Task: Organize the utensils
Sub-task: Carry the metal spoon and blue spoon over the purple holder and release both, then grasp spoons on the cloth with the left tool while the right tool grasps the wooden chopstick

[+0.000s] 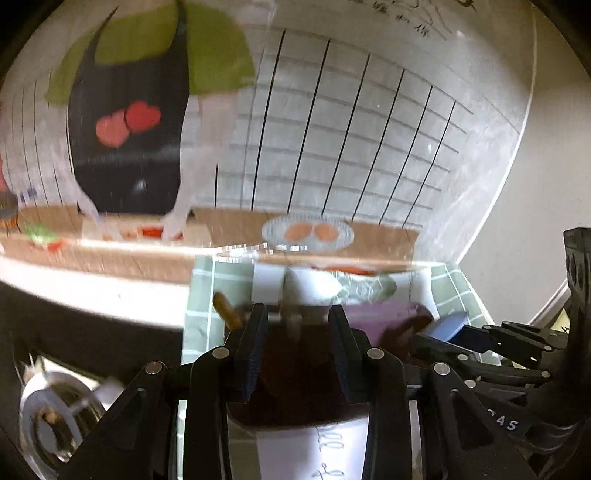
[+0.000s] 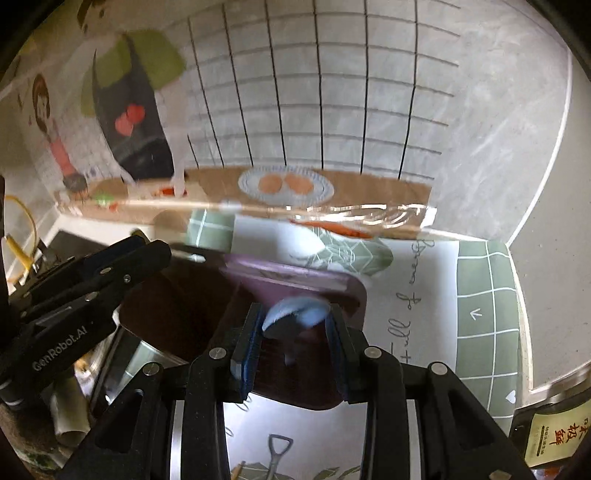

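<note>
Blue spoon head [image 2: 295, 314] sits gripped between my right tongs [image 2: 295, 325] over the dark tray [image 2: 177, 302] for sorting, while my left tongs [image 1: 298, 339] pinch a blurred pale-handled utensil [image 1: 291, 295] alongside.

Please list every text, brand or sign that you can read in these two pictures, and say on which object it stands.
"GenRobot.AI": on the left gripper.
"full of": cursive on the white paper sheet; its other words are cut off.
White arrow: on the green checked cloth.
Red Chinese characters on the yellow label: too small to read.
Handwriting on the wall poster: too blurred.
</note>
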`<state>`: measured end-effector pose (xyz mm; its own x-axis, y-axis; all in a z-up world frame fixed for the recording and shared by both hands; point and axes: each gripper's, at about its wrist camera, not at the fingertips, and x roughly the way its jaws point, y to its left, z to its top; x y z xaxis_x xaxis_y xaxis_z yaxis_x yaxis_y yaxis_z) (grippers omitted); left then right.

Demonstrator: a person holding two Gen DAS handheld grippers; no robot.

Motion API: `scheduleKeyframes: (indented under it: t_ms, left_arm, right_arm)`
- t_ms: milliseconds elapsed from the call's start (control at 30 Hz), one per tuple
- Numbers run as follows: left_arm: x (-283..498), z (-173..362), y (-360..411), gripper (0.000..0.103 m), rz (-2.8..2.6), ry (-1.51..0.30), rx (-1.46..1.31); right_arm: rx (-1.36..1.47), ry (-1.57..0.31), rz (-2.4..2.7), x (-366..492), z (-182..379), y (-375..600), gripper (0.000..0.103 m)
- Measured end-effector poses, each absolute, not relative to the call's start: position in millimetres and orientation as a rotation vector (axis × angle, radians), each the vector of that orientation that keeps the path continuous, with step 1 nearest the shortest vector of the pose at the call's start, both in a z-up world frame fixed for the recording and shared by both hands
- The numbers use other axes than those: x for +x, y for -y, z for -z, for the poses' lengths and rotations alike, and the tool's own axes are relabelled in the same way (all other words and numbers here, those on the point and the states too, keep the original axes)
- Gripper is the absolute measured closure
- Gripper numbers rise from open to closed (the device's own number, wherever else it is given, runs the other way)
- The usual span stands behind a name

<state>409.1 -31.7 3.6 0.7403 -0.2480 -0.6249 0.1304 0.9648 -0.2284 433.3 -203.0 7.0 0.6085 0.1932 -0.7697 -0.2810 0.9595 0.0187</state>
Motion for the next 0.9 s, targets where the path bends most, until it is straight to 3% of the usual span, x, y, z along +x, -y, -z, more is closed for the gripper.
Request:
scheduleKeyframes:
  t_ms: [67,133,200,267,367,433,800,833,900]
  left_arm:
    - [404,-4,30,0.066,0.208,-0.711,-0.183]
    - [395,-12,26,0.053,0.208,-0.701,-0.194]
    - [378,-24,20,0.047,0.204,-0.681,-0.2]
    - [363,-33,16,0.045,0.209,-0.676,-0.191]
    - [335,-35,13,0.036,0.215,-0.695,-0.149]
    - [317,-27,14,0.032,0.22,-0.726,-0.116]
    - [232,58,16,0.031,0.238,-1.0,-0.033]
    - [229,60,15,0.031,0.238,-1.012,-0.037]
    - [220,67,11,0.031,0.221,-1.036,-0.05]
  right_arm:
    - [-0.137,-0.86,-0.255,428,-8,203,0.055]
    - [-0.145,-0.823,-0.24,418,-18,206,0.051]
    - [-0.162,-0.772,-0.226,400,-34,210,0.043]
    - [-0.193,-0.725,-0.192,383,-47,215,0.024]
    - [-0.262,-0.675,-0.162,349,-54,220,0.009]
    - [-0.307,-0.688,-0.169,329,-48,222,0.007]
    - [-0.327,-0.906,-0.17,269,32,238,0.004]
    - [-0.294,-0.936,-0.193,265,37,239,0.006]
    - [-0.226,-0.994,-0.24,259,45,238,0.028]
